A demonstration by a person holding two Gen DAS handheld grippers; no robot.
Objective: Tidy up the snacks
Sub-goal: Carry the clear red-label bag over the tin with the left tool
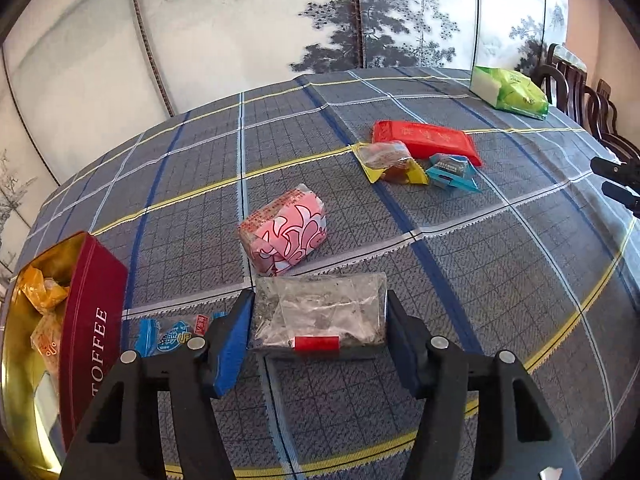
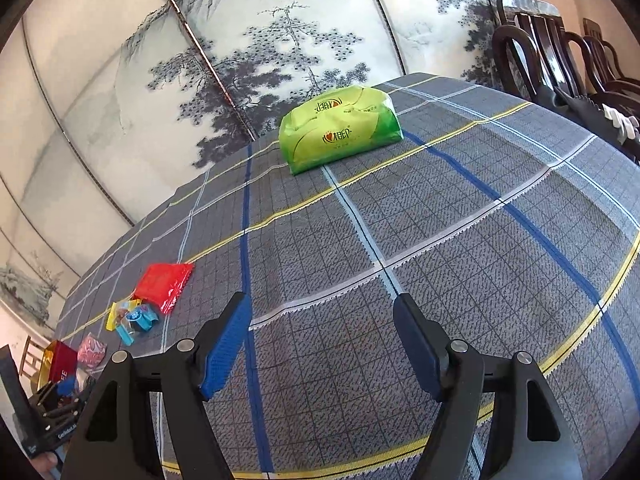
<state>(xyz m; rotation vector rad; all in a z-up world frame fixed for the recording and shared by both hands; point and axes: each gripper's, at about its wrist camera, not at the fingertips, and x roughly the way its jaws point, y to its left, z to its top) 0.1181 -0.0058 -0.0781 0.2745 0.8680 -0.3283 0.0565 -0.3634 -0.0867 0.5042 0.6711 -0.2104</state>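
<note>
plaid tablecloth (image 1: 480, 260); red toffee tin (image 1: 94, 316) holds orange-wrapped snacks (image 1: 42, 292).

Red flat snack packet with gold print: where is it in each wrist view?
Left wrist: the red flat snack packet lies upper right of centre, behind the yellow-edged wrapper.
Right wrist: the packet sits at the left edge, mid-height, small.
Shared landmark: the green plastic tissue pack, top right in the left view, top centre in the right.

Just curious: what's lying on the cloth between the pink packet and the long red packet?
Nothing. In the left wrist view, only bare checked tablecloth separates the pink packet from the long red packet.
</note>
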